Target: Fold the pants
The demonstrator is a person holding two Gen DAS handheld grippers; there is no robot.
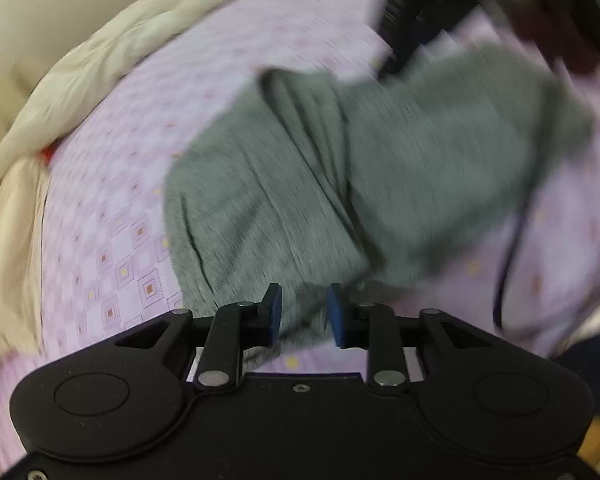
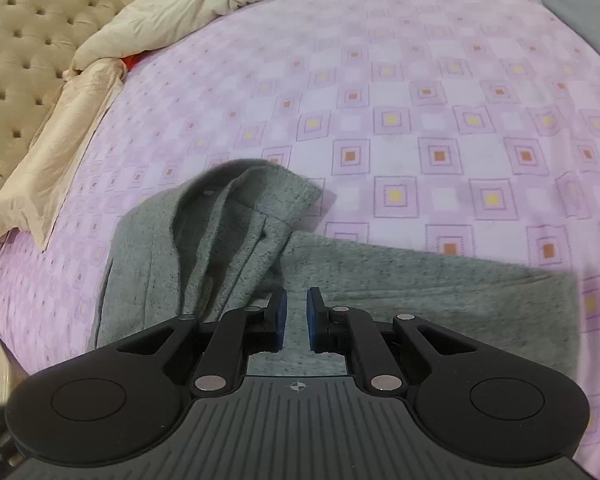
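- We see the grey pants [image 2: 340,280] lying partly folded on the lilac checked bedsheet [image 2: 440,92], waistband end bunched up.
- Left gripper [image 1: 304,312]: jaws parted, a fold of pants cloth between the 2 blue pads, which do not press it.
- Right gripper [image 2: 297,318]: jaws nearly closed, narrow gap, nothing clamped, over the pants.
- Cream quilt [image 2: 172,12] along the far bed edge.

A big bed [image 2: 440,92] filled the room. Its sheet [image 2: 420,60] was pale purple with little squares, orange and yellow in the middle. A cream blanket [image 2: 172,12] lay bunched along the far side. On the left stood a soft beige headboard [image 2: 16,52] with buttons, and a shiny tan pillow [image 2: 56,152] lay near it.
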